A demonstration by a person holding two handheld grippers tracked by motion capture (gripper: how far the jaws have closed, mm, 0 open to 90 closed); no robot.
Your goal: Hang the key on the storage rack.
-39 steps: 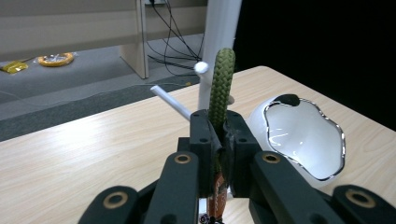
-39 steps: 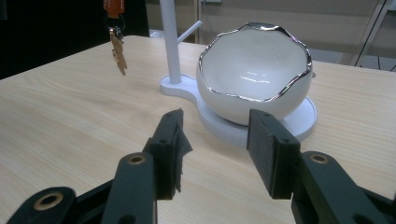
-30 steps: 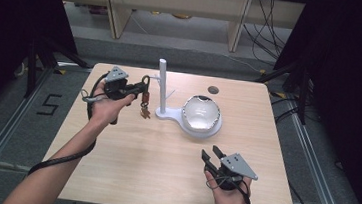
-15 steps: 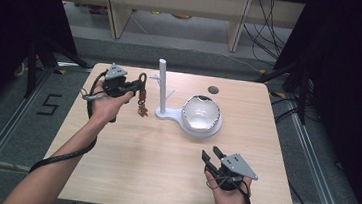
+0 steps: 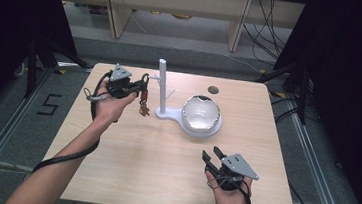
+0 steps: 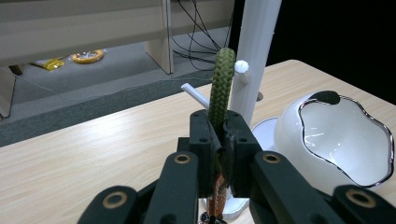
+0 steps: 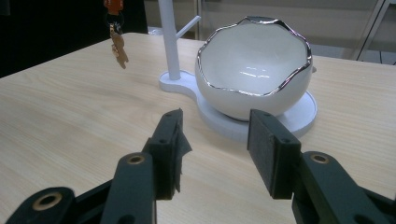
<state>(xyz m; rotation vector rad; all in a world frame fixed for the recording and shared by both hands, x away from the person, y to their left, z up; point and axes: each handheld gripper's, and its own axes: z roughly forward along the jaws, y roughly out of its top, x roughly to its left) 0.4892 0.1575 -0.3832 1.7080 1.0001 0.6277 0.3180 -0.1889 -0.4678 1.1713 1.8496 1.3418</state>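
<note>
My left gripper (image 5: 144, 85) is shut on a green braided cord loop (image 6: 221, 84) that stands up between its jaws, close to a peg (image 6: 241, 66) of the white stand post (image 5: 161, 82). An orange strap with keys (image 5: 143, 103) hangs below that gripper, above the table; the keys (image 7: 119, 46) dangle left of the post (image 7: 169, 37). My right gripper (image 5: 210, 154) rests near the table's front right, its jaws open and with nothing between them (image 7: 215, 144), pointing toward the white egg-shaped bowl (image 7: 254, 65).
The bowl (image 5: 201, 113) sits on the stand's white base (image 5: 214, 132) at the table's middle back. A small dark round spot (image 5: 213, 90) lies behind it. Shelving and cables (image 5: 271, 25) stand beyond the far edge.
</note>
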